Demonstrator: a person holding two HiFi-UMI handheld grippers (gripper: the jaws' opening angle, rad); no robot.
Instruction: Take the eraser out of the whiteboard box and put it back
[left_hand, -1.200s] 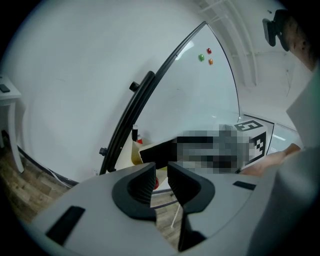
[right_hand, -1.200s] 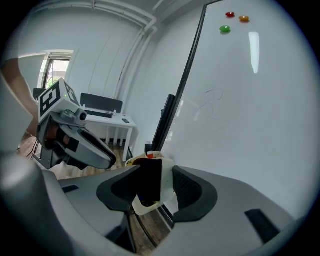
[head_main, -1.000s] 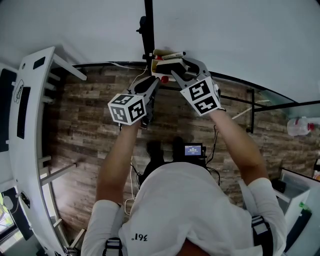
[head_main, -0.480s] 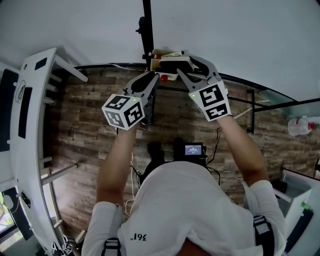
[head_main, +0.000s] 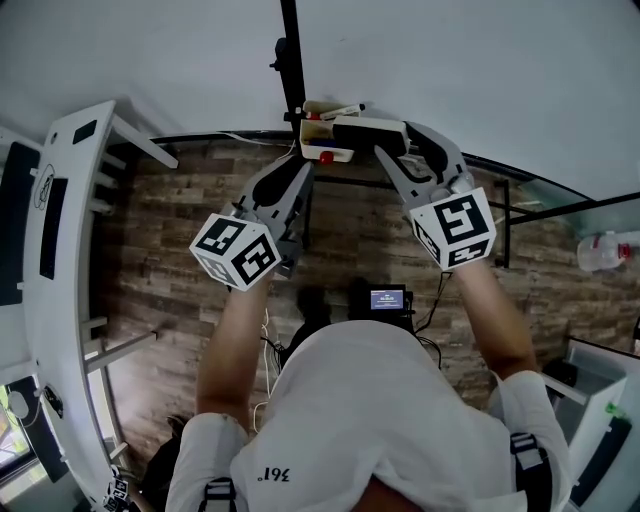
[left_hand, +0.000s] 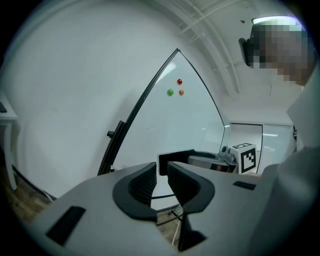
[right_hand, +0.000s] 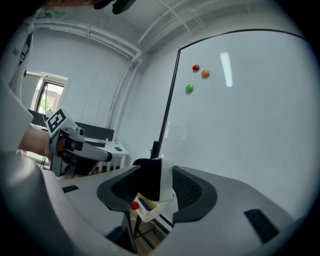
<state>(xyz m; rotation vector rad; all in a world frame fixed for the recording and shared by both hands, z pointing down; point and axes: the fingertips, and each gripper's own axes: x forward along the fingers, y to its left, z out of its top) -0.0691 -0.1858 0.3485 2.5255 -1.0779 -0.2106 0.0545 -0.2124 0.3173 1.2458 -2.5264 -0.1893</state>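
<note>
The whiteboard fills the background. Your right gripper clamps the eraser just above the box. Lower it squarely in before releasing. Hold your left gripper, narrowly parted and empty, clear.

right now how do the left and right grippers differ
The right gripper clamps the eraser; the left gripper holds nothing. The right gripper's jaws stand wide, the left gripper's nearly together. Both point toward the whiteboard.
</note>
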